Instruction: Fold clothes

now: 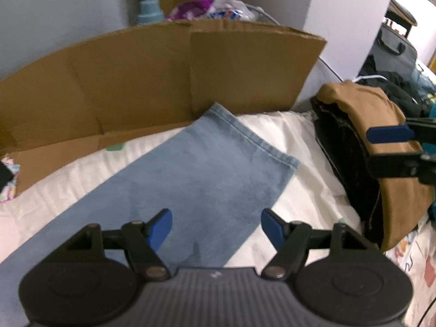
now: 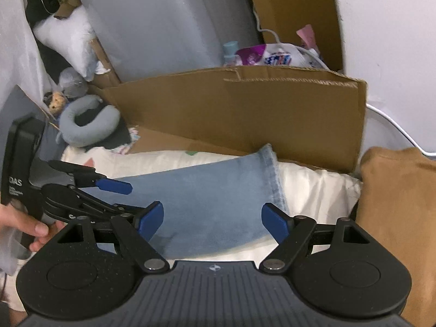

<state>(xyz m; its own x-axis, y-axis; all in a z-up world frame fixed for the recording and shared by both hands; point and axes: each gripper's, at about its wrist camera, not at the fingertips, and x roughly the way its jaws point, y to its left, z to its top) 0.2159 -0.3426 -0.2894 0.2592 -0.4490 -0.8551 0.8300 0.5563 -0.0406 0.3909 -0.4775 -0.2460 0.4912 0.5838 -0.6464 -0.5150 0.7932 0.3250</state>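
Bed (image 1: 305, 163): it fills the lower half of both views under a cream quilt; the quilt is soft and puffy, so I judge a low pinch could gather bedding along with the garment.
Cardboard (image 1: 130, 81): a big flattened sheet stands along the far side, across the upper middle of both frames; the jeans' hem lies right against its foot, and a hard tug might drag or topple it.
Jeans leg (image 1: 196, 174): the pale blue denim lies flat on the bed, running from the lower left up to its hem at frame centre in my left view, and across the lower middle in my right view. The waist end is out of sight, so I cannot tell how straight the rest lies; folding blind could give a skewed crease.
Brown garment (image 2: 395, 204): piled on dark clothes at the right edge, near the denim; my right side could snag it.
Left gripper (image 1: 216, 227): open, nothing held, above the denim at bottom centre.
Right gripper (image 2: 212, 222): open and empty too, over the leg near its hem.
Crowding: in the right view my left gripper sits just beside my right one at the lower left, so I reckon the two could knock together.
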